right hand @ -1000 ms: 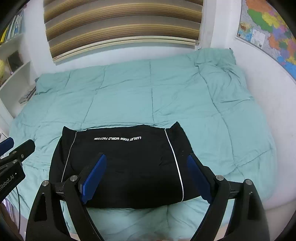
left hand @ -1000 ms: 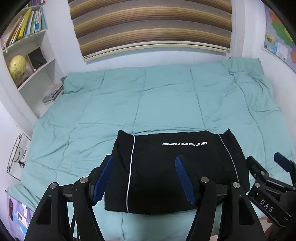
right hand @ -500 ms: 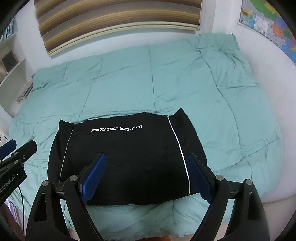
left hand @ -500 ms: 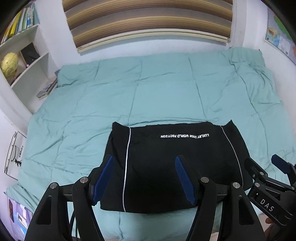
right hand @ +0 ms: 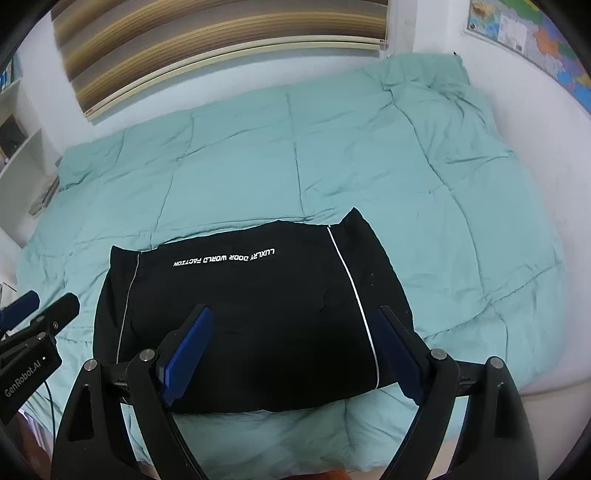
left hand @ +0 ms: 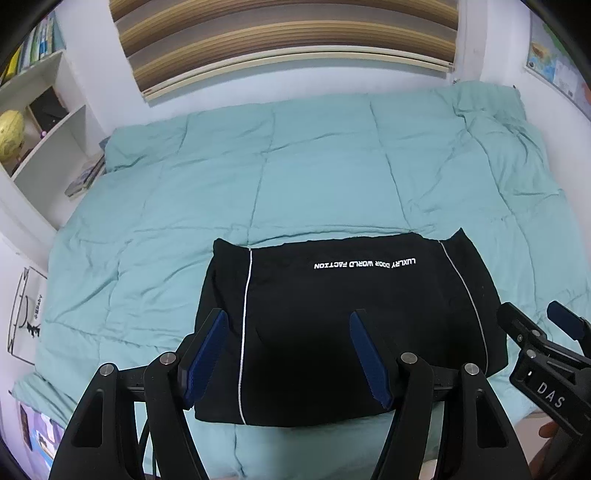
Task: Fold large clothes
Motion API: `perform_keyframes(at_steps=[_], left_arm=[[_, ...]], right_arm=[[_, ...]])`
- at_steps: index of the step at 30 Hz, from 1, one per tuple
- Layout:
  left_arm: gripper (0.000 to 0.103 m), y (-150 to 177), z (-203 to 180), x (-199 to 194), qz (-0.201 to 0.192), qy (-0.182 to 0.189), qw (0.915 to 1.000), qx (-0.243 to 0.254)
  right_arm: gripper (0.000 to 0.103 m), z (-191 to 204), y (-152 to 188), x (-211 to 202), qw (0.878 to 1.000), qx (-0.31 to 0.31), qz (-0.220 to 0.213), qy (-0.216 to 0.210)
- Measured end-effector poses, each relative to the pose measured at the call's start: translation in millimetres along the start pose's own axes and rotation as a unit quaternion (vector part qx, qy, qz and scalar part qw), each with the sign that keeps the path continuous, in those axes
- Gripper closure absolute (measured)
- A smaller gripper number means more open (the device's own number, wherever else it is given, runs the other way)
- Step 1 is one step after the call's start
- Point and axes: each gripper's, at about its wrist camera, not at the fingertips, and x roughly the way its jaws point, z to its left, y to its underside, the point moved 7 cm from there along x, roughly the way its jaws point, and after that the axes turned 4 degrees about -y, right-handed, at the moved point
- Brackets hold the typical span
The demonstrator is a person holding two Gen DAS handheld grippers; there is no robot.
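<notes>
1. Garment [left hand: 343, 325]: black, folded into a compact rectangle, lying flat on the quilt [left hand: 295, 166] near the bed's front edge, roughly centred between the two grippers.
2. White print reading "LUXLRY DOOR WORLD FACTION" runs across its far part, upside down from both cameras, and a thin white stripe [left hand: 245, 332] runs down each side panel.
3. One far corner, on the right, pokes up in a small point (clearest in the right wrist view).
4. Left gripper [left hand: 288, 354]: jaws spread wide, nothing between the blue pads [left hand: 205, 360]; it hangs over the garment's near left part, and whether it touches the cloth cannot be told.
5. Right gripper [right hand: 291, 350]: also spread wide and holding nothing, poised over the garment's near right part, with its right finger close to the right-hand stripe.
6. Each gripper shows at the edge of the other's view, off to the side of the garment, over the quilt.
7. Quilt: teal, stitched in large squares, rumpled toward the far right corner.
8. Striped blind [left hand: 284, 33] hangs on the far wall; shelves [left hand: 40, 122] with books and a yellow globe [left hand: 11, 138] stand at the left, and a map [right hand: 532, 33] hangs on the right wall.
</notes>
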Motion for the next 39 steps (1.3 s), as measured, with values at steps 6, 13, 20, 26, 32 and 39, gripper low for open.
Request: perform_keyframes(at_steps=[6,13,20,26,32,39], left_arm=[[0.033,-1.7,0.4,4.2,0.005,0.000,1.0000,0.000],[0.033,-2.1,1.5,7.7,0.009,0.002,1.0000,0.003],[0.033,-0.3,-0.8,4.3,0.002,0.001,1.0000,0.009],[0.033,1.0,-1.4,1.3,-0.004,-0.003,0.9999,0.014],[0.033,3.1,-3.2,-4.6,-0.016,-0.011,0.9997,0.017],[0.033,0.5,3.2,-14.0,-0.037,-0.034,0.9987,0.009]], right_arm=[[0.013,-0.8,0.2,2.2,1.000,0.000,0.005,0.003],[0.013,3.7,5.4,8.0,1.000,-0.003,0.017,-0.001],[0.013,6.4,10.6,11.9,1.000,-0.007,0.026,-0.004],[0.013,6.7,15.0,11.6,1.000,-0.009,0.029,0.000],[0.013,6.5,20.0,13.8,0.999,-0.011,0.035,-0.002],[0.013,6.4,23.1,14.2,0.999,-0.012,0.036,-0.002]])
